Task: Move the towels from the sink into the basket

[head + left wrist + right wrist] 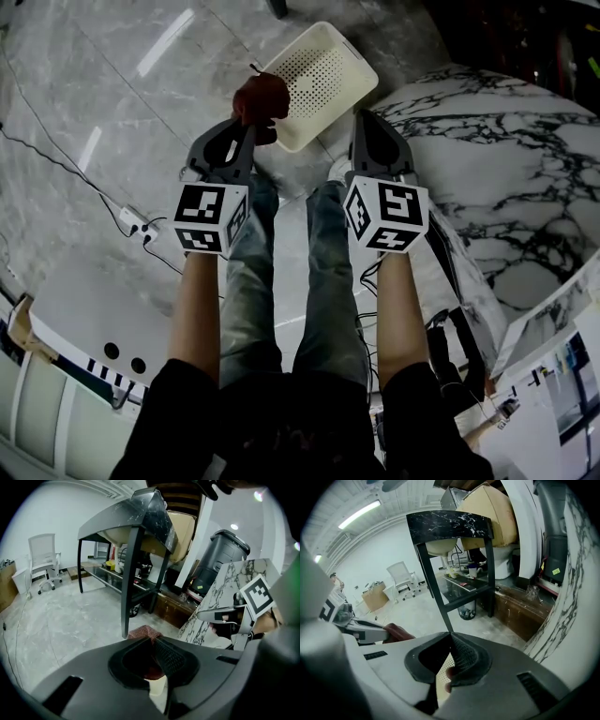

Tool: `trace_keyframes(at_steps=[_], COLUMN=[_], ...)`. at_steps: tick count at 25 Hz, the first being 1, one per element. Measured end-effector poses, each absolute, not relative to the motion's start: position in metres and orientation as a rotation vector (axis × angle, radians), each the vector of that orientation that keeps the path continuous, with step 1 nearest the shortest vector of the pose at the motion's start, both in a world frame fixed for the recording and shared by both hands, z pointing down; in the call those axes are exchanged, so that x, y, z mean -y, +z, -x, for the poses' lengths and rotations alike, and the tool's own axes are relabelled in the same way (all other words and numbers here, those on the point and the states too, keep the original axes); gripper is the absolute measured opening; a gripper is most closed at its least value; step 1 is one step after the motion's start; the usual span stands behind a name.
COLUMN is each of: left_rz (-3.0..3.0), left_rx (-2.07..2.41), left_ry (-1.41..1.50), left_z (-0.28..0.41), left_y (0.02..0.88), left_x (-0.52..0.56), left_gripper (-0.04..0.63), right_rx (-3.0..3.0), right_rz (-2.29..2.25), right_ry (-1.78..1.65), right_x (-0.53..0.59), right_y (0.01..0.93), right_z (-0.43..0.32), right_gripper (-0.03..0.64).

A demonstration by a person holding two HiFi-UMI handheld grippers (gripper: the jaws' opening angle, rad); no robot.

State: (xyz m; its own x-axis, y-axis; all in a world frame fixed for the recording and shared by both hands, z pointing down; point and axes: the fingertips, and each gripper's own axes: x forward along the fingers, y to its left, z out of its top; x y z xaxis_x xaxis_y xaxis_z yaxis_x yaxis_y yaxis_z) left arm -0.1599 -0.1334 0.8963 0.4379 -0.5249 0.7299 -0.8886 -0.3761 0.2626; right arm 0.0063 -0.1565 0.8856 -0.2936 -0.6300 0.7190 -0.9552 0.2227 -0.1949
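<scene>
The left gripper is clamping its jaws almost fully together on a dark red towel. In the left gripper view the cloth is filling the space between the pads and bunching out just past the jaw tips. Straight beneath these jaws the cream perforated basket is lying on the grey floor, and a strip of it is showing through the gap under the pads. The towel is hanging over the basket's near rim, but whether the cloth is touching the rim is not clear.

The right gripper is holding its jaws together at the tips, with no cloth between the pads. Through the slot below them the basket's holed wall is showing, along with a small pinkish patch that I cannot identify. To the left of these jaws, at about the same height, the left gripper is showing with the red towel at its tip.

Far ahead of both pairs of jaws a black marble-topped stand is standing on the floor. A white veined marble counter is running along just to the right of the right jaws.
</scene>
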Motion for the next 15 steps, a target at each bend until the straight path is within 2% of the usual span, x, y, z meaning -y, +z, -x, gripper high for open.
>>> trace_keyframes(at_steps=[3, 7, 15], left_rz=[-2.066, -2.079, -2.074], left_rx=[1.145, 1.093, 1.074], left_ry=[0.738, 0.741, 0.756], left_z=[0.151, 0.143, 0.142], left_y=[0.899, 0.905, 0.906], left_x=[0.129, 0.122, 0.116], left_gripper=[0.05, 0.186, 0.236], right_rx=[2.007, 2.002, 2.004], right_rz=[-1.455, -1.459, -1.454], right_ry=[0.861, 0.867, 0.858], right_x=[0.155, 0.15, 0.147], right_y=[0.887, 0.889, 0.887], right_z=[-0.007, -0.01, -0.015], right_gripper=[0.015, 0.015, 0.015])
